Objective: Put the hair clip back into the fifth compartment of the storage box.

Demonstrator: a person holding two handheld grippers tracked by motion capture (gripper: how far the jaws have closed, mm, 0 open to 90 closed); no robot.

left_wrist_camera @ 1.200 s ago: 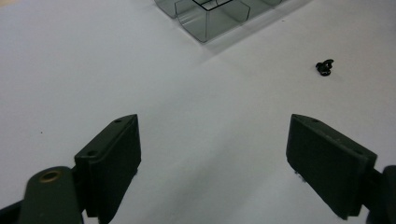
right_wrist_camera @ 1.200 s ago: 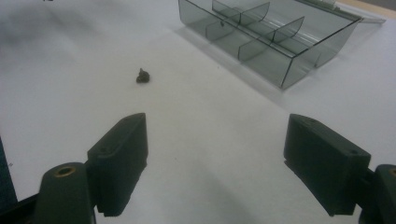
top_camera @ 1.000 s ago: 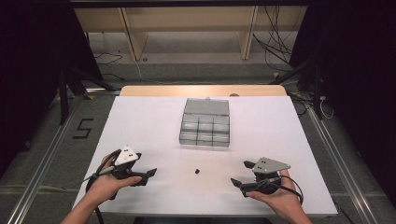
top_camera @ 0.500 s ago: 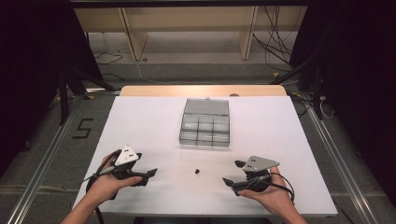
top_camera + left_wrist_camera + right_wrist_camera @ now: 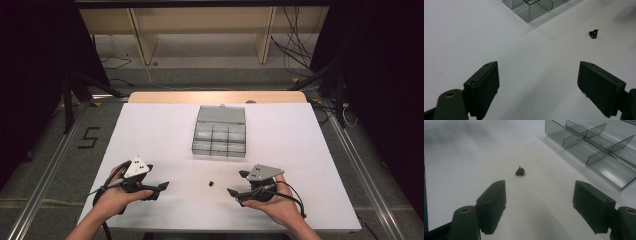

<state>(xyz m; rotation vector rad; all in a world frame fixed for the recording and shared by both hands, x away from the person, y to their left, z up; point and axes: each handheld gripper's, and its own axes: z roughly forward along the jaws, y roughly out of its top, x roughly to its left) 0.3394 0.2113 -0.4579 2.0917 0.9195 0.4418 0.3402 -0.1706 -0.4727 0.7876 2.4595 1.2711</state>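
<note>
Small black part [image 5: 211, 183] lies on bare table [image 5: 150, 130] between both grippers' wide-spread, empty fingers [image 5: 491, 205].

A white desk [image 5: 165, 135] is seen from above, with a strip of bare wood along its far edge. A clear grey compartment box [image 5: 220, 132] is set on it toward 12 o'clock from the middle, its lid laid open and flat behind it. A small black part [image 5: 211, 183] lies alone on the white surface toward 6 o'clock, well apart from the box. The part's exact shape cannot be told.
</note>
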